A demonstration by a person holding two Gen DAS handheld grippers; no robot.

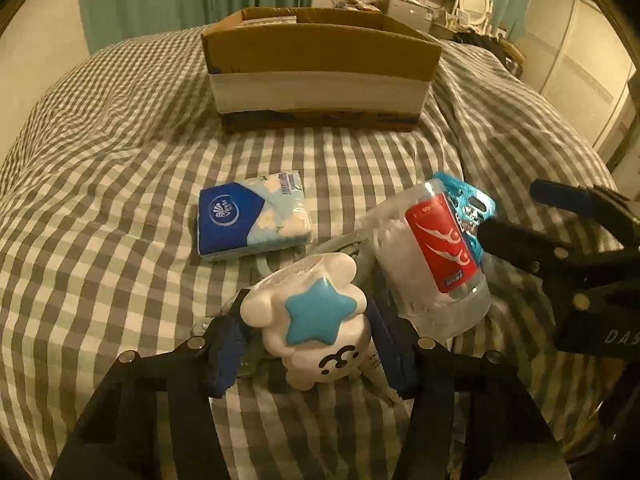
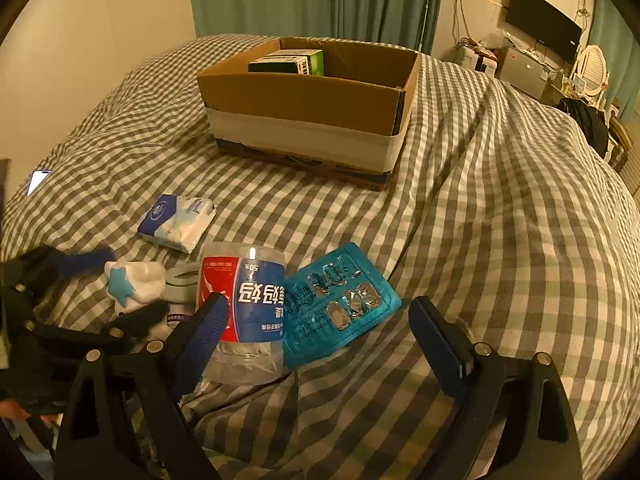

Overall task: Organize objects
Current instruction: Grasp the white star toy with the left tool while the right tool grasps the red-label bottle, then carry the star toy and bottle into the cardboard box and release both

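A cardboard box (image 1: pixel 320 60) (image 2: pixel 304 104) stands at the far side of the checked bed; a green carton (image 2: pixel 296 62) lies inside. My left gripper (image 1: pixel 308 344) has its fingers on both sides of a white toy with a blue star (image 1: pixel 316 316) (image 2: pixel 134 284). My right gripper (image 2: pixel 320 320) is open, its left finger against a clear cotton-swab jar with a red-and-blue label (image 2: pixel 244 308) (image 1: pixel 436 256). A blue blister pack (image 2: pixel 340 304) (image 1: pixel 468 204) lies between the right fingers. A blue tissue packet (image 1: pixel 252 216) (image 2: pixel 176 220) lies to the left.
A grey ring-shaped object (image 2: pixel 182 280) lies between the toy and the jar. A lit phone (image 2: pixel 38 182) lies at the bed's left edge. Furniture, a mirror (image 2: pixel 594 68) and a television (image 2: pixel 544 24) stand beyond the bed on the right.
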